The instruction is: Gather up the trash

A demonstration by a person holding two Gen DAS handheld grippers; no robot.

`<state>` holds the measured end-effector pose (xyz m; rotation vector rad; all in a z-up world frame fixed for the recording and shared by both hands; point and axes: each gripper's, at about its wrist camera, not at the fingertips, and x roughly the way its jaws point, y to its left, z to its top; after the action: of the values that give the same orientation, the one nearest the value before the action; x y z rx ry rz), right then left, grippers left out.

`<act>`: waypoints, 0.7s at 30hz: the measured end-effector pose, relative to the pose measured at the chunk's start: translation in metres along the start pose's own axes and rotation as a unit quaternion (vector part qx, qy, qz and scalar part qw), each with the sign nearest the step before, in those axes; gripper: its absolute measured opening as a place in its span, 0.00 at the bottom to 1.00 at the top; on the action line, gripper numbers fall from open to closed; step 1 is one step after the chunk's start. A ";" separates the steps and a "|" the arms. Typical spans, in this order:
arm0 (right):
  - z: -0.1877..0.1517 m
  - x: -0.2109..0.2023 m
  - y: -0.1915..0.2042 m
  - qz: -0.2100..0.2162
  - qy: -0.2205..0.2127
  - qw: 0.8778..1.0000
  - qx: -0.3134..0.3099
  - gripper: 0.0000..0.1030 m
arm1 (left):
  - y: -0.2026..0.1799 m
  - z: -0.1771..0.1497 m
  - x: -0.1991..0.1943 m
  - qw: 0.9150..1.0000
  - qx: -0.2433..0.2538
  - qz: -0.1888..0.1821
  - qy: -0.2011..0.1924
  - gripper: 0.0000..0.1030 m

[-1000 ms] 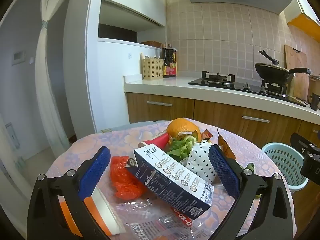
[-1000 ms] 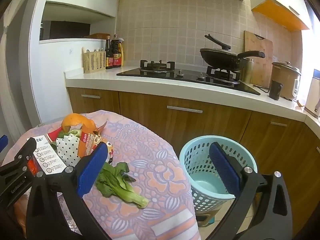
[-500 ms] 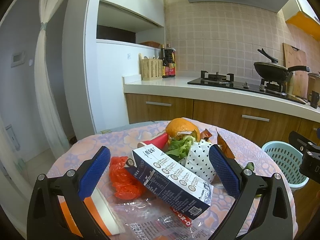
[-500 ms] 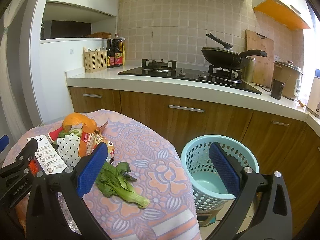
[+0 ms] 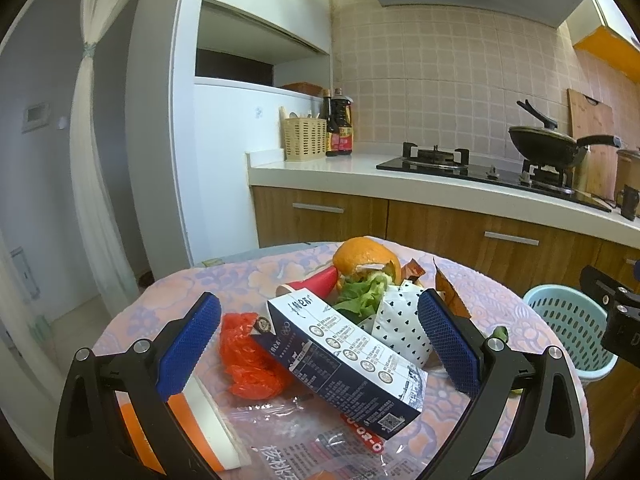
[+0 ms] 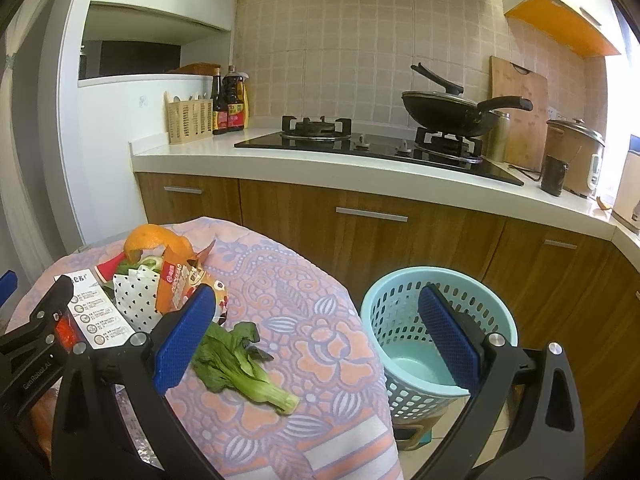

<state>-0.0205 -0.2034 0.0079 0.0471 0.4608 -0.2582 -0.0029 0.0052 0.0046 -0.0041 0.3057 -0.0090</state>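
Observation:
A pile of trash lies on the round table with a floral cloth [image 5: 168, 304]: a dark blue and white carton [image 5: 344, 356], a red plastic bag [image 5: 244, 360], orange peel [image 5: 364, 256], a polka-dot paper bag [image 5: 400, 324] and clear wrappers [image 5: 320, 448]. My left gripper [image 5: 320, 344] is open, its pads either side of the carton and a little above it. My right gripper [image 6: 316, 344] is open and empty; a leafy green [image 6: 236, 364] lies on the table below its left pad. A light blue trash basket [image 6: 404, 300] stands on the floor to the right of the table.
A wooden kitchen counter [image 6: 360, 176] with a gas stove [image 6: 360, 148] and a black wok [image 6: 452, 112] runs behind the table. An orange and white box [image 5: 200, 420] lies at the table's near left. A rice cooker [image 6: 576, 152] stands at the far right.
Both grippers have drifted slightly forward and stayed open. The trash on the table has not moved.

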 end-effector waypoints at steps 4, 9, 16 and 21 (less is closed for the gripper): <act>0.003 -0.008 -0.003 0.000 -0.006 1.000 0.002 0.94 | 0.004 0.004 -0.004 1.000 -0.014 -0.005 0.011 0.93; 0.005 -0.020 -0.011 0.007 -0.013 1.000 0.015 0.94 | 0.013 0.014 -0.022 1.000 0.002 0.004 0.031 0.93; 0.005 -0.036 -0.009 0.053 -0.020 0.998 0.011 0.94 | 0.087 0.033 -0.073 0.999 0.002 0.004 0.033 0.93; 0.000 -0.040 0.010 0.092 -0.008 0.996 -0.003 0.94 | 0.138 0.017 -0.071 0.997 0.003 -0.004 0.083 0.93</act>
<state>-0.0529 -0.1846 0.0253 0.0813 0.4378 -0.0771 -0.0646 0.1437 0.0420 0.0018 0.4714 -0.0187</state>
